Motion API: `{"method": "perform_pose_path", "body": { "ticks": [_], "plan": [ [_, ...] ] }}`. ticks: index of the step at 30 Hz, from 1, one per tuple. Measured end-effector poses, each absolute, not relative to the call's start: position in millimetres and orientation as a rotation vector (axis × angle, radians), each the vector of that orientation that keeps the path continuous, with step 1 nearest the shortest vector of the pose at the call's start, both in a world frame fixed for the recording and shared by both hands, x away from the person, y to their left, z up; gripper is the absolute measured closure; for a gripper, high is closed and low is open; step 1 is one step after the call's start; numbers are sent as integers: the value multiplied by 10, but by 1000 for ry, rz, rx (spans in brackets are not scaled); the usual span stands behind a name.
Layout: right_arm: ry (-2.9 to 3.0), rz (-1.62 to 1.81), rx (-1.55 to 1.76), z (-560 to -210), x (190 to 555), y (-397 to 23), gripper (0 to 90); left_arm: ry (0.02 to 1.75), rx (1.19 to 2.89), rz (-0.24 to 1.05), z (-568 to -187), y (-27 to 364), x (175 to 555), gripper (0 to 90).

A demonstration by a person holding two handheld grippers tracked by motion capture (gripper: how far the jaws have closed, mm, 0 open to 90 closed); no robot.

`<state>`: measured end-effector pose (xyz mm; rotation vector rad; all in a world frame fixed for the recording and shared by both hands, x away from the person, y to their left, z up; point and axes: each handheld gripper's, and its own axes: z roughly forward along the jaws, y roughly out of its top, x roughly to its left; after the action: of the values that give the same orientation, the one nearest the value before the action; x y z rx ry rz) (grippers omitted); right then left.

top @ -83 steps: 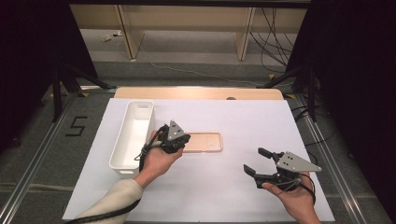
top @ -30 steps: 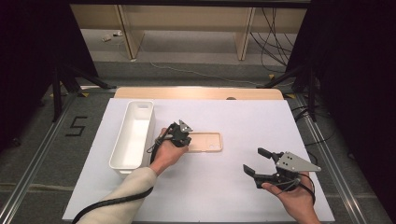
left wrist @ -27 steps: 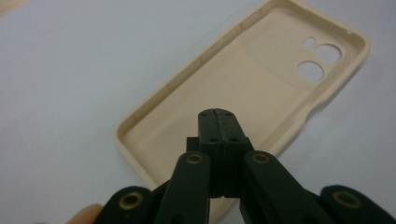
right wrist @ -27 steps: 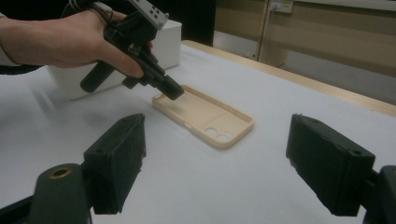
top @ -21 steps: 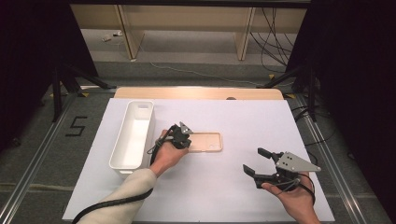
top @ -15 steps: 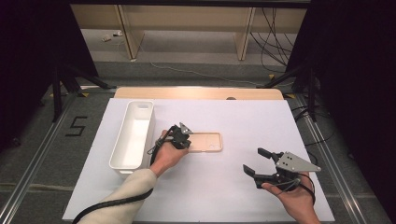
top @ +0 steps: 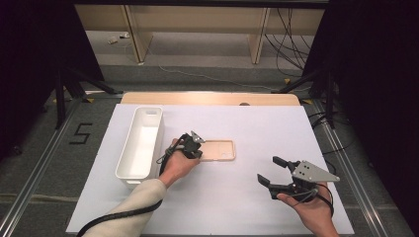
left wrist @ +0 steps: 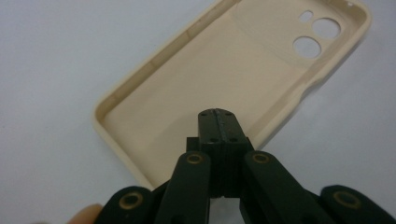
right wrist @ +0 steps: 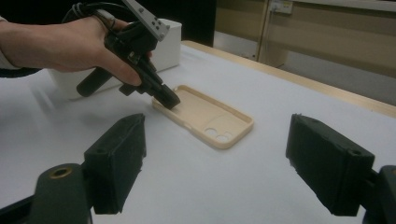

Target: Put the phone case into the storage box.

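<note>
While the long white plastic bin (top: pixel 141 143) sits untouched at the left of the white table cover (top: pixel 247 197), the beige soft-plastic phone case (top: pixel 217 150) lies just to its right, open side up, near the middle of the cover. Over its near end the left gripper (top: pixel 196 153) has its jaws clenched together; whether they pinch the case's short end wall or merely press into the inside I cannot tell. I would judge the case to be very light, thin and bendy, likely to flex or skate on the smooth cover if pushed; the raised rim looks the sensible place to take hold, since the flat back offers nothing to pinch. Well apart at the right, the right gripper (top: pixel 269 173) is released, jaws wide with nothing between them. Looking along the left gripper's jaws, the left gripper view gives the camera cut-outs at the case's far end. Across the table, the right gripper view catches the left gripper's steep downward tilt.
</note>
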<state>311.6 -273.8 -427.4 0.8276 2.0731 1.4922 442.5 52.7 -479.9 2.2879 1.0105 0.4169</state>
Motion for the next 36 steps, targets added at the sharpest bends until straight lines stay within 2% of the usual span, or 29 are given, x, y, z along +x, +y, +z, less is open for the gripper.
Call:
{"method": "perform_pose_path", "body": {
  "ticks": [36],
  "plan": [
    [2066,1494,829,-4264,3123,-2757,223,1018,2330,309,-4751,388,4155,900]
  ]
}}
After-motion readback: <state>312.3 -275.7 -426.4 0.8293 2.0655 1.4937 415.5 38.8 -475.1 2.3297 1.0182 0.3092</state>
